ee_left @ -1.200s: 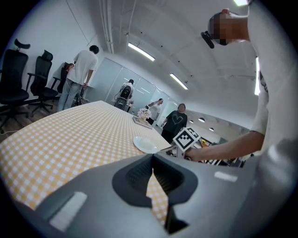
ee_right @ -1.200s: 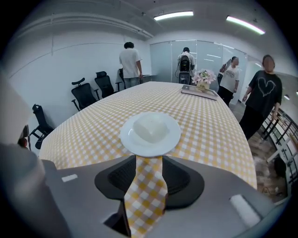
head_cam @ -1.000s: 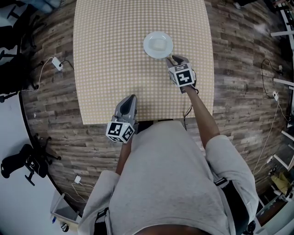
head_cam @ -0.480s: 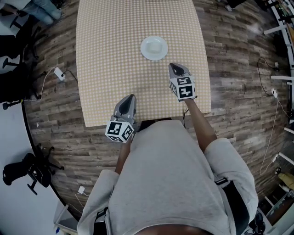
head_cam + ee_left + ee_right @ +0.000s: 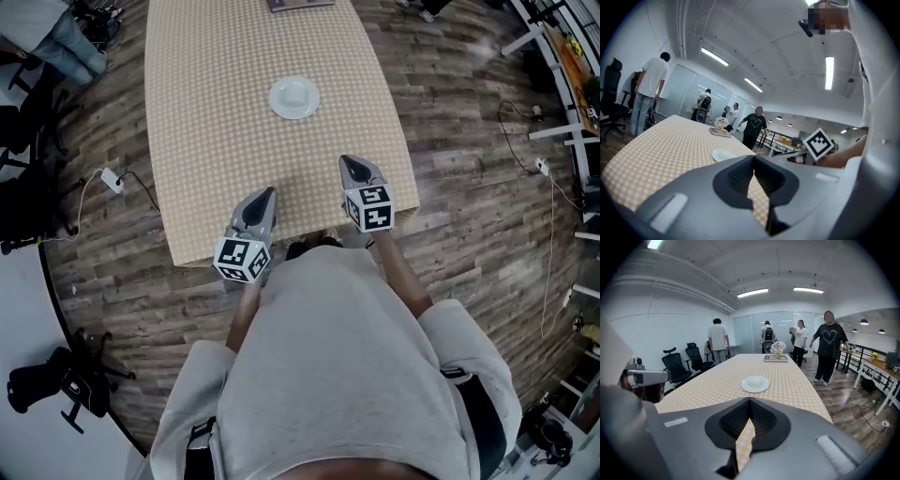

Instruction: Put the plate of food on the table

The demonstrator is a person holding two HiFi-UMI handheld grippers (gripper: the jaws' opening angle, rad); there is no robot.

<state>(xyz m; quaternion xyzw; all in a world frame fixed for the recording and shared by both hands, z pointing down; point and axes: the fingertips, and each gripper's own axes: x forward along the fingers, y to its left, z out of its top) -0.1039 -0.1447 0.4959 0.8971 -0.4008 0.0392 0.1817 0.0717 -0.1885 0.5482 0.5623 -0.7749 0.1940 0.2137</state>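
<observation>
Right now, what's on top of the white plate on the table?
A pale mound of food sits on the plate, hiding its middle; the kind is unclear.

Left gripper (image 5: 268,195) fingers together, right gripper (image 5: 345,163) fingers together, both empty

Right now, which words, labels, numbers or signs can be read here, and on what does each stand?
No words or numbers are readable.
Marker cubes: square patterns only, no letters.
Dark shirt: a heart outline, no words.
Far flat thing: too small to read.
</observation>
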